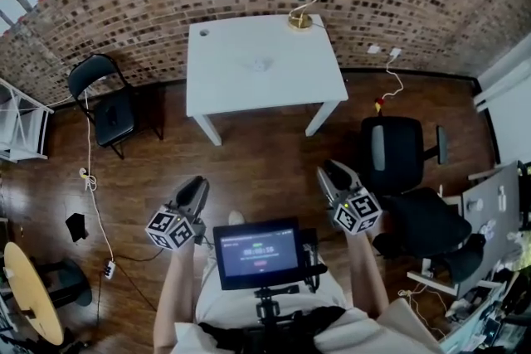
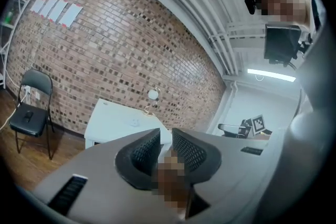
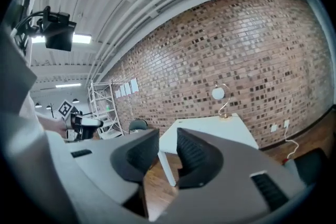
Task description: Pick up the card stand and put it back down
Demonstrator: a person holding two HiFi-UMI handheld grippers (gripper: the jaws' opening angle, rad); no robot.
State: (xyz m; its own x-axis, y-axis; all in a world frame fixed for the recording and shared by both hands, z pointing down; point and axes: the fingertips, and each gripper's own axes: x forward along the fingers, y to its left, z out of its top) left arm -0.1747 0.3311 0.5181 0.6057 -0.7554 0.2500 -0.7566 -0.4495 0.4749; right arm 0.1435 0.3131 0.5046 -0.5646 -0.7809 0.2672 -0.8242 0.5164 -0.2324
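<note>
Card stand: the small pale card stand [image 1: 261, 62] sits near the middle of the white table [image 1: 232, 91]. It is too small for you to make out its shape or tilt.
Left gripper: your left gripper [image 1: 197, 182] is over the wood floor, well short of the table. Its jaws stand a narrow gap apart with nothing between them. The table's edge shows past the gap in the left gripper view.
Right gripper: your right gripper [image 1: 330, 170] is level with the left one, also well apart from the table. Its jaws are parted and empty. The table leg and floor show through the gap in the right gripper view.
Lamp: the lamp [image 1: 300, 0], with a round shade and gold base, stands at the table's far right corner, by the brick wall.
Chairs: a black folding chair [image 1: 104, 99] is left of the table, and a black office chair [image 1: 404, 149] is near your right gripper.
Screen: a lit screen [image 1: 257, 251] sits at your chest, between your forearms.
</note>
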